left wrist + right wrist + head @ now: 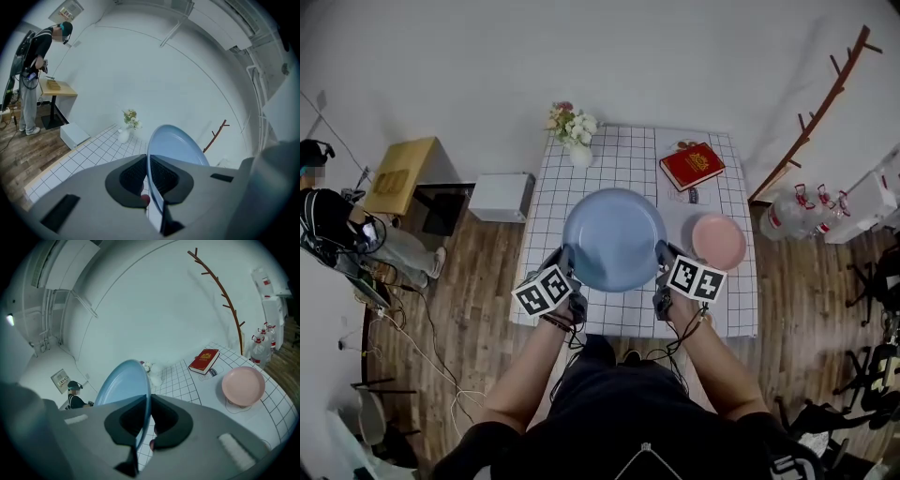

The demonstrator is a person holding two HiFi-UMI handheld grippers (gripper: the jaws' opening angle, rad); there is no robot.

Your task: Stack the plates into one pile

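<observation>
The long table (628, 161) under a white cloth ruled with a dark grid runs away from the person. Both bare forearms reach forward over its near edge, elbows tucked by the body, the left forearm (528, 367) and the right forearm (719, 361) angling slightly inward. The wrists sit level with each other, and each hand points its tool forward and a little downward.

Between the 2 tools hangs the large, round, pale blue plate (614, 239), held over the near half of the table. The left gripper (567, 256) has its jaws nearly together, pinching the plate's left rim between the dark ribbed pads. The right gripper (664, 252) is clamped the same way on the opposite rim. In each gripper view the thin blue edge (149, 165) runs straight through the narrow slot between the jaws.

The smaller round pink plate (718, 241) rests on the cloth to the right, just beside the right gripper and apart from the blue one. Beyond it lies a red hardcover book (692, 166). A small white vase of flowers (574, 128) stands at the far left corner.
</observation>
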